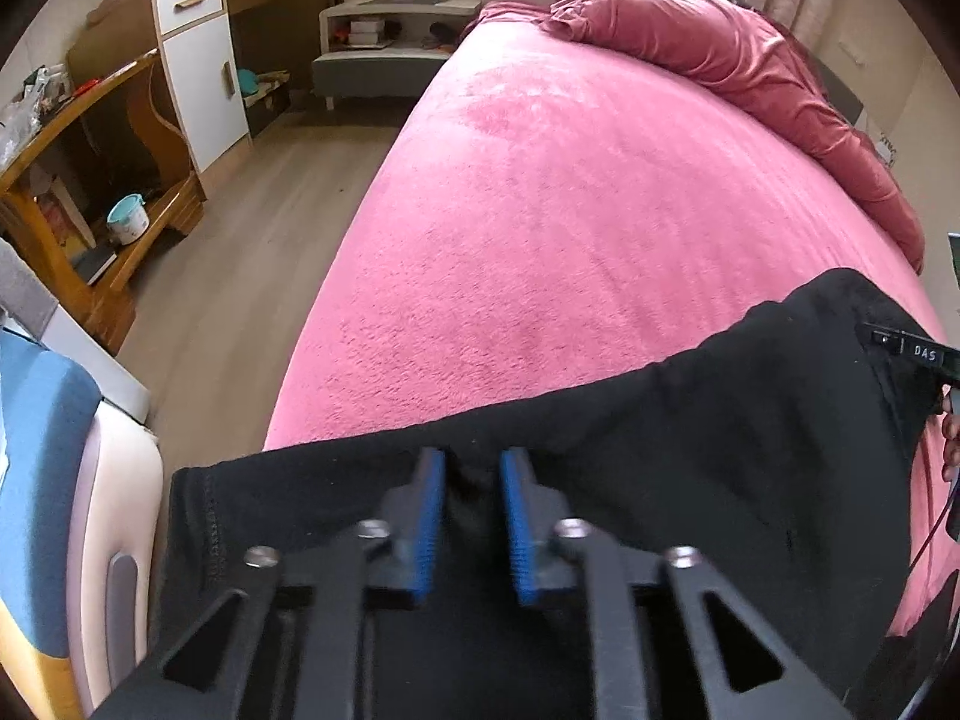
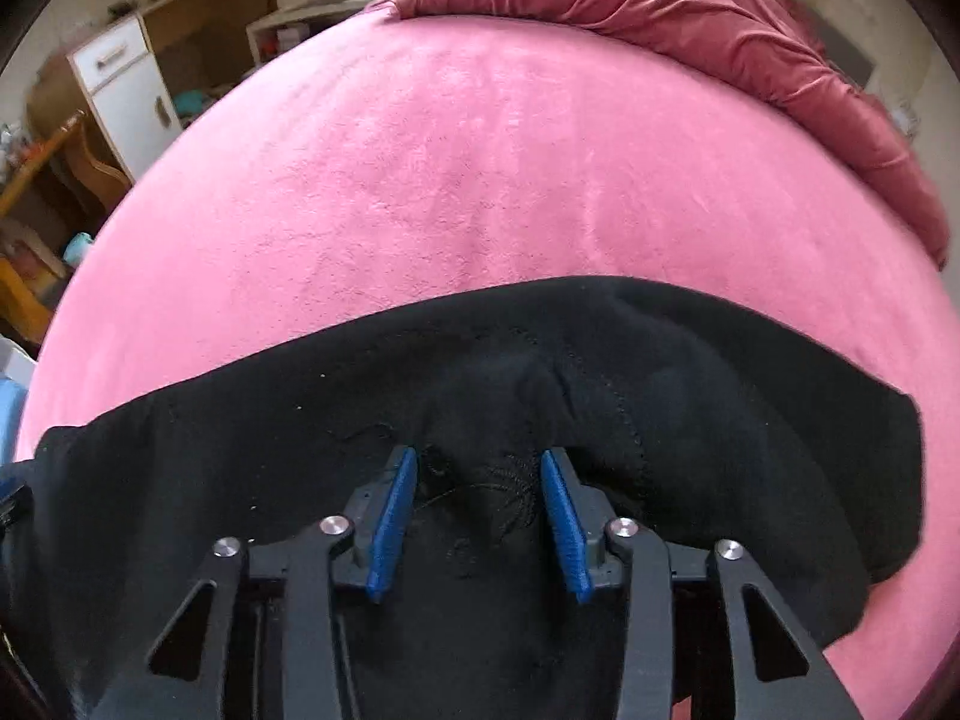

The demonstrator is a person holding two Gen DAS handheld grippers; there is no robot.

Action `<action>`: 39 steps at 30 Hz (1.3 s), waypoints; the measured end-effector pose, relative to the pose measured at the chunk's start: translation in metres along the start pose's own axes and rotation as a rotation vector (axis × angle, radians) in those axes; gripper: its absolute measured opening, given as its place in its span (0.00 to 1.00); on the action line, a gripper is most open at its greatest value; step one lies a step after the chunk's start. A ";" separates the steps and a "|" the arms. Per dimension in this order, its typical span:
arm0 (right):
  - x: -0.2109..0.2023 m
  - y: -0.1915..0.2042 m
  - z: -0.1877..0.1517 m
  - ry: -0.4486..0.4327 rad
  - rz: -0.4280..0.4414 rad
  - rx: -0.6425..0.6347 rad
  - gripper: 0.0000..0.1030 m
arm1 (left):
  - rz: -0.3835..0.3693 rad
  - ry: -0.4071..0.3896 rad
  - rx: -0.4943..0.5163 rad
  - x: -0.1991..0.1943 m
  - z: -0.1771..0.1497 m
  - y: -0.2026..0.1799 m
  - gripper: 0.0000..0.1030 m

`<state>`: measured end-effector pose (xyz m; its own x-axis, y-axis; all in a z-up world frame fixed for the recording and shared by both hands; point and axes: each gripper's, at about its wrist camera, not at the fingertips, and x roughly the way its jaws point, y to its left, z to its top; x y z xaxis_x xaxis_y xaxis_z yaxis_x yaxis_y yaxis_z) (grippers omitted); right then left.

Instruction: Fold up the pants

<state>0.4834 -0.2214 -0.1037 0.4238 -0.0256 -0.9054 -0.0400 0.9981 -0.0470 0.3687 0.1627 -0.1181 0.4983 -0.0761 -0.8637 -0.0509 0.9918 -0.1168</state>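
Low, both grippers (image 1: 474, 462) (image 2: 480, 462) over pants (image 2: 660, 396).

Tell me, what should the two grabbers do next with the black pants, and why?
Probably close both on the cloth. The left gripper and right gripper both sit open over the black pants, which lie spread along the pink bed, not yet gripped.

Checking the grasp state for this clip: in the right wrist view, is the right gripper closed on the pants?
No. The right gripper stands open, its blue pads apart over the black pants, with no cloth pinched between them.
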 end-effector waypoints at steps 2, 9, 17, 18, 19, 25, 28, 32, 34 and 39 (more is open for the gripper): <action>-0.005 -0.007 -0.002 -0.005 0.023 0.018 0.07 | 0.000 -0.010 -0.004 -0.003 0.000 -0.001 0.05; -0.055 -0.025 -0.032 -0.091 0.077 0.055 0.04 | -0.053 -0.089 0.028 -0.044 -0.014 -0.015 0.00; -0.125 -0.045 -0.112 -0.199 0.136 0.103 0.04 | -0.119 -0.174 -0.008 -0.107 -0.059 -0.014 0.00; -0.132 -0.046 -0.125 -0.209 0.143 0.107 0.04 | -0.131 -0.177 -0.017 -0.113 -0.068 -0.014 0.00; -0.138 -0.047 -0.141 -0.214 0.149 0.109 0.04 | -0.143 -0.171 -0.022 -0.116 -0.077 -0.014 0.00; -0.155 -0.054 -0.215 -0.217 0.169 0.141 0.04 | -0.172 -0.094 -0.081 -0.125 -0.132 -0.010 0.00; -0.159 -0.058 -0.247 -0.203 0.167 0.167 0.04 | -0.196 -0.065 -0.137 -0.131 -0.150 -0.003 0.00; -0.145 -0.063 -0.274 -0.133 0.154 0.194 0.01 | -0.174 -0.056 -0.148 -0.138 -0.155 0.000 0.01; -0.145 -0.065 -0.282 -0.117 0.121 0.190 0.01 | -0.170 -0.063 -0.143 -0.142 -0.151 -0.001 0.03; -0.165 -0.070 -0.281 -0.113 0.162 0.189 0.02 | -0.181 -0.051 -0.143 -0.139 -0.130 -0.005 0.12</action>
<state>0.1625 -0.3026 -0.0695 0.5245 0.1316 -0.8412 0.0492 0.9817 0.1842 0.1872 0.1550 -0.0608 0.5533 -0.2428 -0.7968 -0.0766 0.9377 -0.3389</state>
